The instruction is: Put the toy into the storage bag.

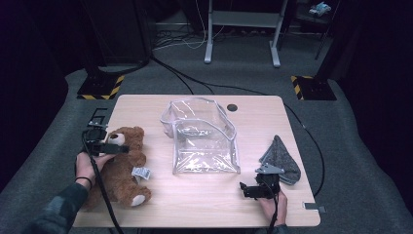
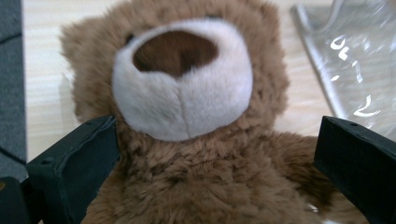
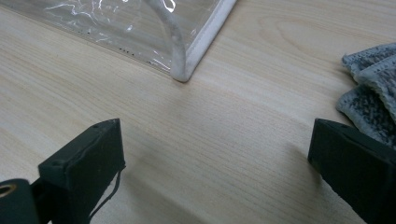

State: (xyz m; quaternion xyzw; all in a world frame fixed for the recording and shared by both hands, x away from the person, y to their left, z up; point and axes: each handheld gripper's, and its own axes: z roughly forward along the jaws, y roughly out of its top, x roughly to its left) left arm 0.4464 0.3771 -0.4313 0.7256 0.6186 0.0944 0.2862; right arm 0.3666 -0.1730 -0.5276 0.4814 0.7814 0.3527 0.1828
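A brown teddy bear (image 1: 124,165) lies on its back at the left of the wooden table (image 1: 195,204), a white tag (image 1: 141,171) at its side. My left gripper (image 1: 118,145) hovers over its head. In the left gripper view the jaws stand wide on either side of the bear (image 2: 187,93), just below its pale muzzle, so the left gripper (image 2: 217,140) is open. A clear plastic bag (image 1: 202,141) stands open at mid-table. My right gripper (image 1: 246,189) is open above bare wood, below the bag's corner (image 3: 187,60). A grey cloth (image 1: 281,158) lies to its right.
A round cable hole (image 1: 232,107) sits near the table's far edge. A small metal piece (image 1: 314,207) lies at the front right corner. The grey cloth (image 3: 373,88) reaches close to the right gripper's (image 3: 215,140) jaw. Beyond the table stand hazard-striped bases (image 1: 100,87) and desk legs.
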